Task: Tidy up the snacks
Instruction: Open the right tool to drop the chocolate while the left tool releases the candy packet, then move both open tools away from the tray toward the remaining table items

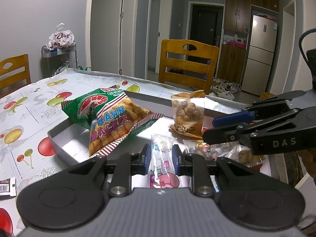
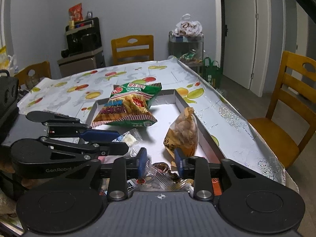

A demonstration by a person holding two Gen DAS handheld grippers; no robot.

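A grey tray [image 1: 59,138] on the fruit-print table holds a green prawn cracker bag [image 1: 110,118], also in the right wrist view [image 2: 128,106], and a clear bag of brown snacks [image 1: 187,114] [image 2: 183,134]. My left gripper [image 1: 161,156] is shut on a clear candy packet with a pink print [image 1: 162,164]; its white end shows in the right wrist view [image 2: 126,138]. My right gripper [image 2: 161,163] is open above a pile of small wrapped snacks [image 2: 160,173] at the tray's near end. It enters the left wrist view from the right [image 1: 209,128].
Wooden chairs stand around the table [image 1: 187,63] [image 2: 286,106]. A metal cart with a Dove bag [image 2: 187,29] stands past the far corner. A small barcode packet [image 1: 7,185] lies on the cloth at left. A dark cabinet with a machine [image 2: 83,45] is by the wall.
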